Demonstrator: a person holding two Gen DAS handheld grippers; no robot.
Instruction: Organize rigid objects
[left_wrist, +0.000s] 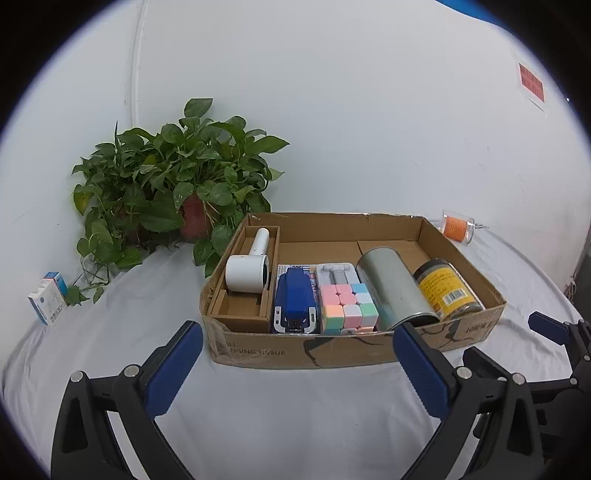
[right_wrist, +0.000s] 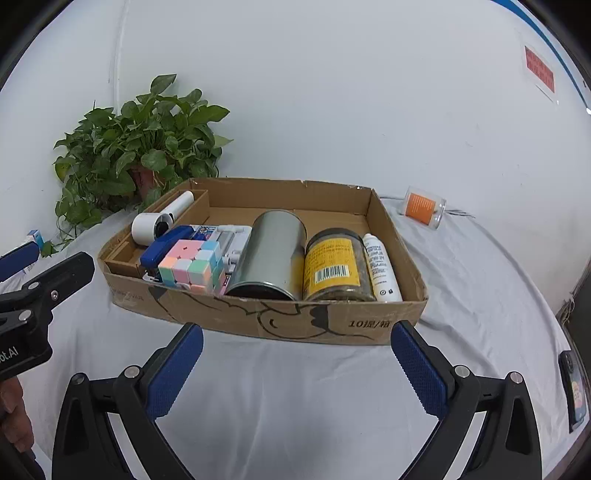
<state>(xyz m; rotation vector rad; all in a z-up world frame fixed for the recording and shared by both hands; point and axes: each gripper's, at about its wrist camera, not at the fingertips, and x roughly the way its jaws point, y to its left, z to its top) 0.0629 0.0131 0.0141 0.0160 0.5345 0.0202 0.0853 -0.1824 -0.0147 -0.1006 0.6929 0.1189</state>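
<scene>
Cardboard box, packed row: pastel cube, metal tin, yellow-labelled jar

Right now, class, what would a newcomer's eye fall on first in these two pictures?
The shallow brown cardboard box mid-table, packed along its near side: a pastel puzzle cube, a grey metal can lying down, and a yellow-labelled jar. Behind its left corner stands a leafy green potted plant.

A potted plant stands against the white wall.
</scene>
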